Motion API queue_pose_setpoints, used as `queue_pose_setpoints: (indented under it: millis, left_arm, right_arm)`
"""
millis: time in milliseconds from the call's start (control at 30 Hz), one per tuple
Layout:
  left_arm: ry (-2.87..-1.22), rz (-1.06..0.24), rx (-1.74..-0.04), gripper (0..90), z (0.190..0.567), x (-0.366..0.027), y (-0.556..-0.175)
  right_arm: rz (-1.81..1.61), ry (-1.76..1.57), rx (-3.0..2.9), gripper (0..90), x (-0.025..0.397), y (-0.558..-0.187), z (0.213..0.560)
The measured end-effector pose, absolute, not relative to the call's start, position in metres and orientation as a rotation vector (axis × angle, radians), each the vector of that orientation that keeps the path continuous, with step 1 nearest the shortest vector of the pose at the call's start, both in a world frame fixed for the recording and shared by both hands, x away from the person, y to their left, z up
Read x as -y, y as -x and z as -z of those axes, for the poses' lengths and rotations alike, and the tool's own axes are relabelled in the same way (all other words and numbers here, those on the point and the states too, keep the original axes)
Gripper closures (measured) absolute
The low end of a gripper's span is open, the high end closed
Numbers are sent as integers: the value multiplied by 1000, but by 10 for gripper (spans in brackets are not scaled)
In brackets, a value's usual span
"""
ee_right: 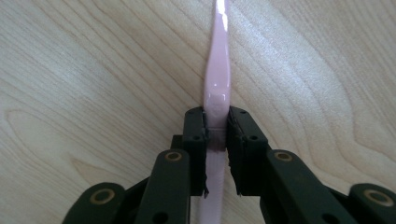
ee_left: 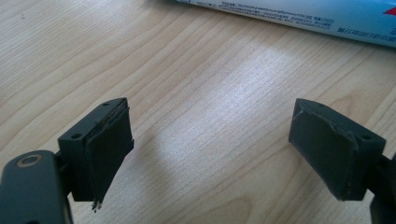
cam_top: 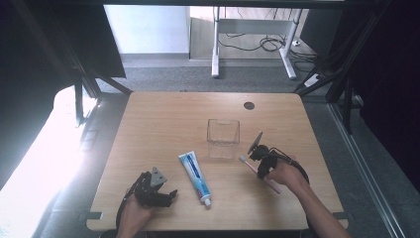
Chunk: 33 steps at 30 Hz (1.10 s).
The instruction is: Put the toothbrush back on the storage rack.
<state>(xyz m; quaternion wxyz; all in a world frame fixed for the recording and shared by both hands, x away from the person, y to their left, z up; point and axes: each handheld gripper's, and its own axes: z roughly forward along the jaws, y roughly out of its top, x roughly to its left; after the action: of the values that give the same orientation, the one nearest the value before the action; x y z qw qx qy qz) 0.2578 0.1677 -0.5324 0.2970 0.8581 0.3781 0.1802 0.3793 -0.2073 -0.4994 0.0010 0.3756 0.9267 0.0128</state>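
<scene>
Toothbrush (ee_right: 217, 88), pink, lies flat on the table (cam_top: 163, 124), its handle clamped between the jaws of the right gripper (ee_right: 217, 149). The grasp looks made, so lifting comes next, probably toward the clear cup (cam_top: 223, 137) just ahead. Left gripper (ee_left: 210, 154) rests gaping (toothpaste tube (ee_left: 299, 16) just beyond its jaws).

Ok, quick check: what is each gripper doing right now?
Left gripper: open, nothing between its jaws, low over the wooden table.
Right gripper: closed on the pink plastic toothbrush, which lies on the table.
</scene>
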Motion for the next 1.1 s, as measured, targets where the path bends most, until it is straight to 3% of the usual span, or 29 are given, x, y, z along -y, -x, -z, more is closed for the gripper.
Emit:
queue_pose_setpoints:
  millis: [367,1100]
  left_arm:
    - [-2279,-483,-1005,136,532,-168,-258]
    - [-2267,-474,-1003,134,533,-167,-258]
  right_arm:
    - [-33,-1220,-2937,796,208,-384,497]
    - [-311,-1153,-2873,796,226,-367,459]
